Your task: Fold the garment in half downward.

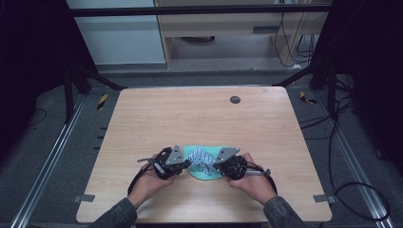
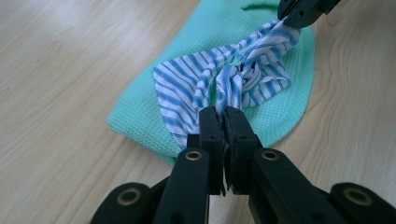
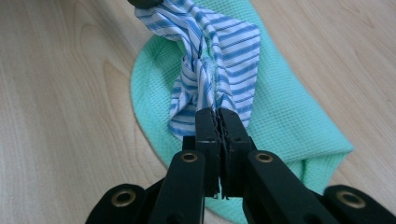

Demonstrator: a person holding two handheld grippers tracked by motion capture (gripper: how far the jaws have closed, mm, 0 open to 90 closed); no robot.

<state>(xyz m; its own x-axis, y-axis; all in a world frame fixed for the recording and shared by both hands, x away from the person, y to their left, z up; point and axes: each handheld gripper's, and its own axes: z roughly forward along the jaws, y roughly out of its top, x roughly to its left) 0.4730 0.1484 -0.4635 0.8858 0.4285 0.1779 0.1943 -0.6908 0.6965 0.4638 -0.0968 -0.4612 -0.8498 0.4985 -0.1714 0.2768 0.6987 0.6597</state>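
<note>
A mint-green waffle cloth (image 1: 205,175) lies on the wooden table near its front middle, with a blue-and-white striped cloth (image 1: 201,156) bunched on top of it. My left gripper (image 1: 190,164) is shut on one end of the striped cloth (image 2: 187,84); in the left gripper view its jaws (image 2: 223,112) pinch the gathered fabric above the green cloth (image 2: 140,112). My right gripper (image 1: 212,165) is shut on the opposite end, its jaws (image 3: 218,114) clamping the twisted stripes (image 3: 233,51) over the green cloth (image 3: 289,112). The striped cloth is stretched between the two grippers.
The light wooden table (image 1: 190,114) carries a small dark round disc (image 1: 235,99) near its far edge. Dark frame posts and cables stand on the floor to both sides, and a light cabinet stands behind the table.
</note>
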